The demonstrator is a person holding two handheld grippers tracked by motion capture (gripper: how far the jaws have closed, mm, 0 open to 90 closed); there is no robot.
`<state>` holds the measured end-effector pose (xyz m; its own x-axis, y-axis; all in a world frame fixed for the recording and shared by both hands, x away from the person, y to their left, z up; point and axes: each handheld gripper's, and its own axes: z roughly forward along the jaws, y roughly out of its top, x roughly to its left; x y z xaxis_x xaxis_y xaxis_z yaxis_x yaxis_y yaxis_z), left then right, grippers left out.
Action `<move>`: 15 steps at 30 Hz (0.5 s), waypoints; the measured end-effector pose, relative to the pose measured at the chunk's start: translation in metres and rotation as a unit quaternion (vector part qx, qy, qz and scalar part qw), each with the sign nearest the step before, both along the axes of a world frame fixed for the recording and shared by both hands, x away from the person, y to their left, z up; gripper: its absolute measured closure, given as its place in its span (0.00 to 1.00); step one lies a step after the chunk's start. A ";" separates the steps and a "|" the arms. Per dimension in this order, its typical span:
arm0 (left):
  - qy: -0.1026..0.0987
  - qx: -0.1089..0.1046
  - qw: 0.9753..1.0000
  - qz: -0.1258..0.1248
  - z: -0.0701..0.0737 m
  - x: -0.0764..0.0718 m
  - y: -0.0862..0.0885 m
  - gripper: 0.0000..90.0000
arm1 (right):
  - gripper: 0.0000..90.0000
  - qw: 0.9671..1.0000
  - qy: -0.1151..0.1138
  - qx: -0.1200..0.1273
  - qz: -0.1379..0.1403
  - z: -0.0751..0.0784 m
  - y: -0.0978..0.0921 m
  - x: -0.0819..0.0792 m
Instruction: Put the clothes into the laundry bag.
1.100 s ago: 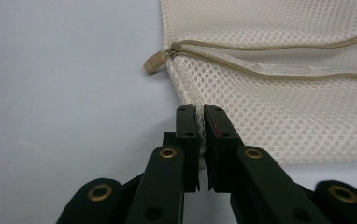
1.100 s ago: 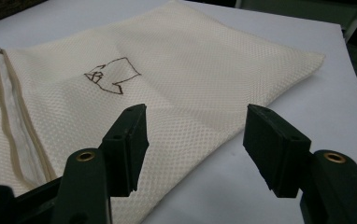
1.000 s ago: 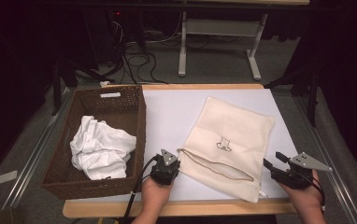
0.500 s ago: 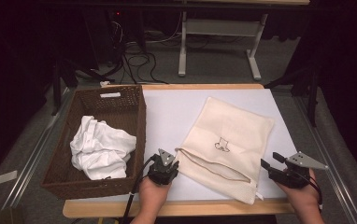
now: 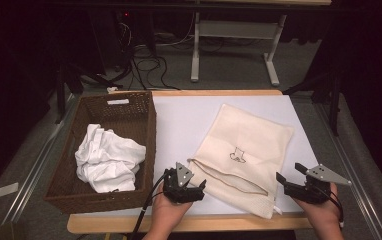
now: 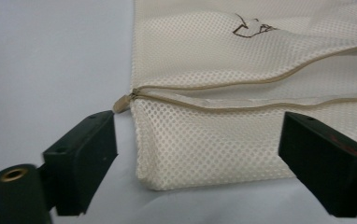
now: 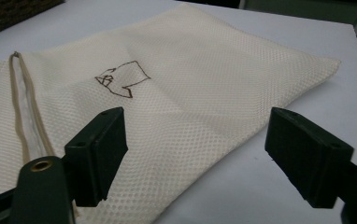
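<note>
Two grippers, jaws spread | left gripper (image 5: 197, 187) at mesh bag (image 5: 244, 150) near corner, zipper gaping | right gripper (image 5: 285, 180) off bag's right edge | bare table (image 5: 184, 120) beyond.

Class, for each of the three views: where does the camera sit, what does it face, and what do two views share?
High view: above the table, looking down on the cream mesh zip bag, brown wicker basket, both hands.
Left gripper view: on the left claw, facing the bag's zip corner.
Right gripper view: on the right claw, facing the bag's printed side.
Shared: the bag's brown emblem.
</note>
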<state>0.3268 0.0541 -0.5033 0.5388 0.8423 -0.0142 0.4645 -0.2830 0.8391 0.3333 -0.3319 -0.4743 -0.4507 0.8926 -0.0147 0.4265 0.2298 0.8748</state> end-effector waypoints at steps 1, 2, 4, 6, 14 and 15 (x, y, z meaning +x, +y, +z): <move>0.000 0.004 1.000 -0.003 0.002 -0.001 -0.002 0.00 | 0.20 1.000 -0.004 0.002 0.006 0.001 0.003 -0.005; 0.000 0.004 1.000 -0.003 0.002 -0.001 -0.002 0.00 | 0.20 1.000 -0.004 0.002 0.006 0.001 0.003 -0.005; -0.008 0.004 1.000 -0.016 0.003 -0.002 -0.003 0.00 | 0.18 1.000 -0.010 -0.001 0.011 0.002 0.006 -0.009; -0.014 0.003 1.000 -0.028 0.006 -0.004 -0.005 0.00 | 0.17 1.000 -0.017 -0.002 0.021 0.003 0.010 -0.012; -0.030 -0.014 0.998 -0.059 0.024 -0.014 -0.010 0.01 | 0.13 0.999 -0.022 -0.004 0.039 0.002 0.023 -0.013; -0.038 -0.022 0.997 -0.060 0.031 -0.015 -0.010 0.01 | 0.13 0.999 -0.024 -0.005 0.040 0.002 0.023 -0.013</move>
